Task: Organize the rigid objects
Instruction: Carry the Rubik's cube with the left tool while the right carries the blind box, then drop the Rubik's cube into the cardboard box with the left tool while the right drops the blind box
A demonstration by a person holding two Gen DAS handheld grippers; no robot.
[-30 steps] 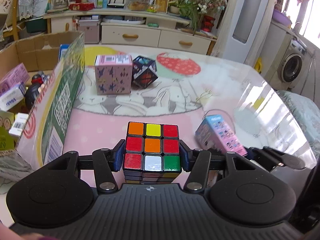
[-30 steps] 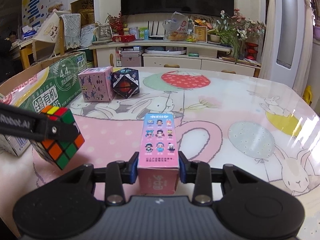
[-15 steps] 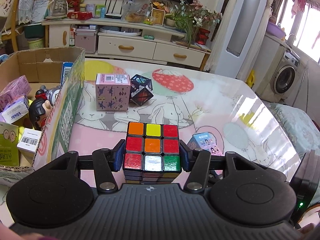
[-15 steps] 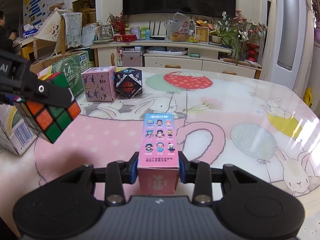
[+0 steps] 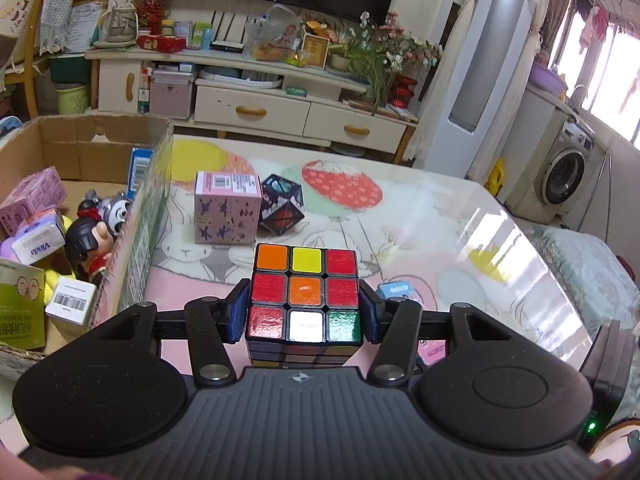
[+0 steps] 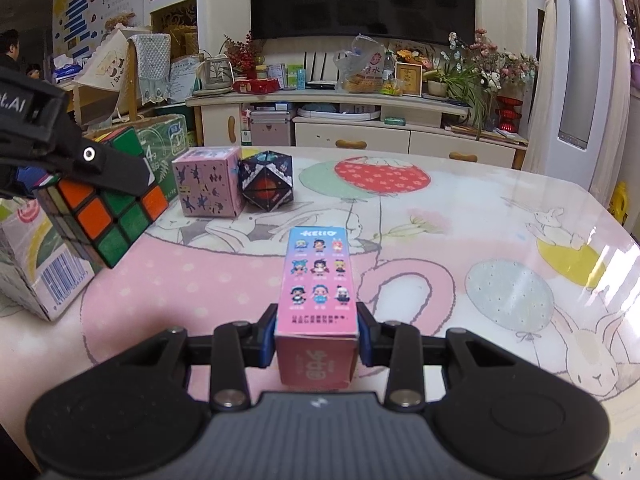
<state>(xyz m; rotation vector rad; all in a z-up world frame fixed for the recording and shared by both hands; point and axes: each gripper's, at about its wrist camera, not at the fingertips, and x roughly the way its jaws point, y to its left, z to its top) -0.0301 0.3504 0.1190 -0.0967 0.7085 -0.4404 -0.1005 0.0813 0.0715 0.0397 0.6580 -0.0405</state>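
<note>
A puzzle cube (image 5: 306,294) is clamped between the blue pads of the left gripper (image 5: 305,316) and is held in the air, clear of the table (image 5: 460,216). In the right wrist view the same cube (image 6: 106,216) is seen tilted, just beside the near corner of a cardboard box (image 6: 48,280) that stands on the left part of the table.

A tall pink and blue carton (image 6: 319,280) printed with small cartoon figures is gripped at its near end by the jaws of the right gripper (image 6: 316,334). It appears to lie lengthwise on the table, though contact underneath cannot be confirmed from this angle.

Farther back on the table, a pink patterned box (image 5: 227,210) stands upright, and a dark faceted cube (image 5: 281,210) is set on one corner, touching or almost touching its right side.

The cardboard box (image 5: 148,216) is open at the top. Inside it, small packets, a tissue pack (image 5: 34,242) and toy figures (image 5: 94,236) are piled loosely.

The table is covered by a glossy cloth printed with rabbits and balloons.
</note>
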